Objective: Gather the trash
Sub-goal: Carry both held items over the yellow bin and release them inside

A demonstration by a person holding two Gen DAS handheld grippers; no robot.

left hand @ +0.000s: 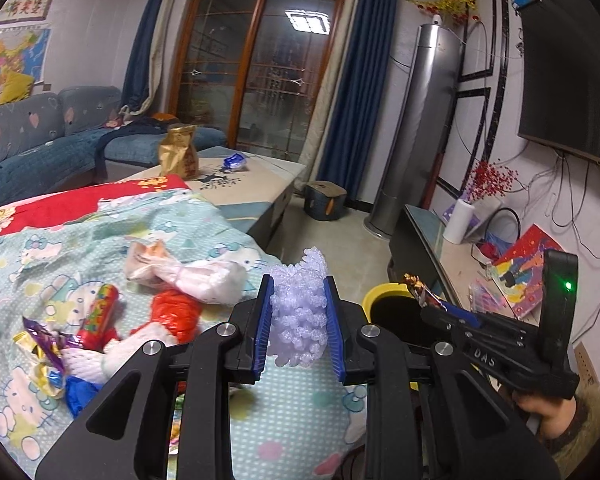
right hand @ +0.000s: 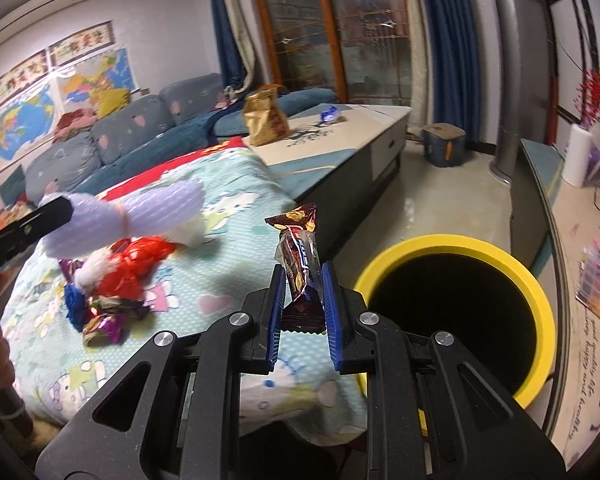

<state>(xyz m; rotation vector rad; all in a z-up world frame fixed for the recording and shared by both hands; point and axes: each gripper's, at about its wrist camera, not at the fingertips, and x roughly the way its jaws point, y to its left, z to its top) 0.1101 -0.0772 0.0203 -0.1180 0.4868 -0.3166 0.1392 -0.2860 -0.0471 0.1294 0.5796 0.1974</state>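
Left gripper [left hand: 299, 312]: closed on a pale lilac foam net sleeve [left hand: 298, 312], which is clamped between the blue pads [left hand: 260, 320] and stands upright above them.
Right gripper [right hand: 302, 304]: closed on a dark brown plastic snack wrapper [right hand: 300, 264], which is held upright, its crimped end projecting above the fingertips.
Yellow-rimmed round bin with dark interior [right hand: 540, 304]: positioned on the floor, just beside the right edge of the cloth-covered table; the wrapper is held near its rim, not over the opening.
Pale blue cartoon-print cloth [left hand: 292, 408]: spread over the near end of the table.
Remaining trash pile: located toward the left edge of the cloth; a crumpled red plastic bag [left hand: 178, 314], a red cylindrical tube [left hand: 98, 316] and a purple foil wrapper [right hand: 104, 328] are lying together there.
Gold foil bag [left hand: 178, 152]: standing upright on the bare far part of the table.
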